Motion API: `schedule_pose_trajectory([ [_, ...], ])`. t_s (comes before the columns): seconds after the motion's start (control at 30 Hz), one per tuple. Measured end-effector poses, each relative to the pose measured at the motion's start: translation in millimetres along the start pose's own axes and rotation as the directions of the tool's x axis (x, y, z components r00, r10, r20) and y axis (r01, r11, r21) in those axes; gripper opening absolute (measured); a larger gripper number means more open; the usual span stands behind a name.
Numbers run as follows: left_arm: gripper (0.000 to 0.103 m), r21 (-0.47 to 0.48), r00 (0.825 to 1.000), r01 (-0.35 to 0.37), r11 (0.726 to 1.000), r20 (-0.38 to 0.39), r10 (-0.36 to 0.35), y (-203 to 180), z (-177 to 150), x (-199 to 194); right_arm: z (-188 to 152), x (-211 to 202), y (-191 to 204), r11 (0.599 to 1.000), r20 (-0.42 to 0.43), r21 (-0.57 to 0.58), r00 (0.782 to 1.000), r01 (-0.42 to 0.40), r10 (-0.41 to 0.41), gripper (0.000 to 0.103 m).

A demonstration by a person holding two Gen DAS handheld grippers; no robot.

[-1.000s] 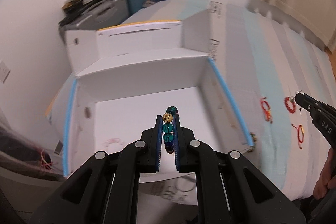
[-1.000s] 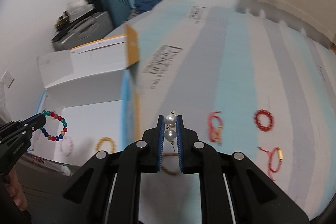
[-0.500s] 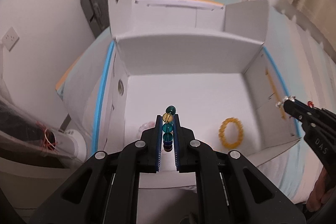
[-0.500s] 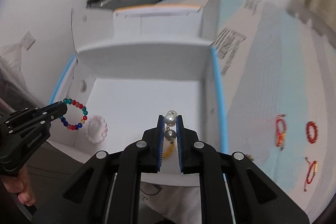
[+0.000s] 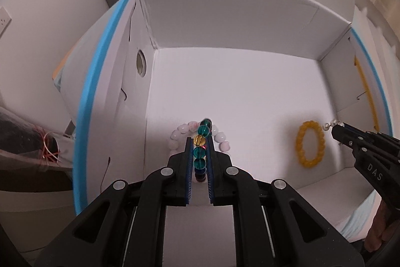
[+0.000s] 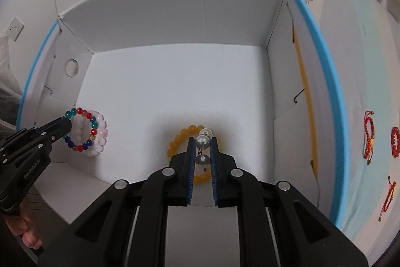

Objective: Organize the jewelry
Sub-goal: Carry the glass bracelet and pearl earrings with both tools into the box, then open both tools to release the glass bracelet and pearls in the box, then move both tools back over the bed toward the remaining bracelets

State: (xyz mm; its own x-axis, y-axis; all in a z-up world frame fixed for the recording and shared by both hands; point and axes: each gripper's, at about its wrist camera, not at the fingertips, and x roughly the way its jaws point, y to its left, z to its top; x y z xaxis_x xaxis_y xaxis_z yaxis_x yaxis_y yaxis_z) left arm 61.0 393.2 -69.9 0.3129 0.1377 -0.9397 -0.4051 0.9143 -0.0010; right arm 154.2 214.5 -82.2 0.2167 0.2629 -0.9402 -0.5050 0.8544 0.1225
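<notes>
Holding item one, a multicoloured bead bracelet (image 5: 200, 153) (teal, amber, blue and red beads), the left gripper (image 5: 199, 142) has its jaws closed narrowly on the strand, which hangs over the near left corner of the white box (image 5: 237, 24). Item two, a pearl piece (image 6: 203, 142) with three pearls showing, is pinched between the nearly closed jaws of the right gripper (image 6: 202, 142), also held over the box floor.

Lying in the box, two items: one pale pink bead bracelet (image 6: 100, 137), directly beneath the multicoloured one, and one yellow bead bracelet (image 5: 310, 143), just beneath the pearls.

Outside the box, to its right on the light striped cloth (image 6: 362, 46): three red cord or bead bracelets (image 6: 368, 134), well apart from the box.

Lettering: "DAS" on the right gripper body in the left wrist view; the print on the left gripper's body is blurred, perhaps "GenRobot.AI". The printing on the flattened cardboard at far right is illegible.
</notes>
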Motion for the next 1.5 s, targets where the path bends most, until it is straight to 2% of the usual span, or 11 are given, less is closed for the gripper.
schedule_pose_trajectory([
  [0.27,0.009,0.002,1.000,-0.012,1.000,-0.016,0.012,3.2,-1.2,8.7,0.7,16.0,6.5,1.000,-0.033,0.004,0.999,-0.001,0.001,0.011],
  [0.63,0.011,0.004,1.000,-0.024,1.000,-0.002,0.024,-0.1,-1.5,3.9,4.0,10.7,7.1,1.000,-0.027,0.005,1.000,-0.002,0.002,0.013],
  [0.73,0.012,0.003,1.000,-0.029,1.000,0.009,0.029,-0.4,-1.5,-2.4,2.8,3.4,6.1,1.000,-0.013,0.006,1.000,-0.013,0.013,0.024],
  [0.77,0.013,0.004,0.999,-0.036,0.999,0.010,0.036,-1.2,-1.5,-4.6,1.9,-0.7,6.2,1.000,-0.001,0.005,1.000,-0.017,0.017,0.034],
  [0.8,0.020,0.006,0.999,-0.045,0.999,0.017,0.045,-2.7,-1.6,-8.1,1.1,-6.3,6.2,1.000,0.017,0.002,1.000,-0.023,0.023,0.047],
  [0.87,0.033,0.006,0.998,-0.047,0.999,0.049,0.047,-6.5,-1.5,-18.9,-1.8,-16.3,7.1,1.000,0.052,-0.006,0.998,-0.020,0.020,0.061],
  [0.97,0.046,0.011,0.995,-0.055,0.998,0.089,0.054,-13.5,-0.2,-32.9,-5.0,-33.8,4.8,1.000,0.092,-0.010,0.995,-0.029,0.030,0.069],
  [1.0,0.051,0.014,0.994,-0.053,0.999,0.101,0.051,-17.7,0.3,-38.4,-6.5,-41.5,2.4,1.000,0.109,-0.009,0.994,-0.019,0.020,0.075],
  [1.2,0.077,0.032,0.984,-0.047,0.998,0.171,0.041,-46.2,1.5,-68.1,-14.0,-78.3,-15.0,1.000,0.195,0.013,0.981,0.003,-0.006,0.087],
  [1.37,0.088,0.064,0.976,-0.010,0.998,0.216,-0.004,-78.7,-3.3,-88.0,-26.6,-108.5,-52.8,0.998,0.252,0.052,0.967,0.030,-0.043,0.095],
  [1.5,0.093,0.107,0.971,0.012,0.994,0.237,-0.038,-111.2,-6.9,-98.9,-38.7,-122.2,-90.9,0.993,0.261,0.101,0.962,0.055,-0.079,0.095],
])
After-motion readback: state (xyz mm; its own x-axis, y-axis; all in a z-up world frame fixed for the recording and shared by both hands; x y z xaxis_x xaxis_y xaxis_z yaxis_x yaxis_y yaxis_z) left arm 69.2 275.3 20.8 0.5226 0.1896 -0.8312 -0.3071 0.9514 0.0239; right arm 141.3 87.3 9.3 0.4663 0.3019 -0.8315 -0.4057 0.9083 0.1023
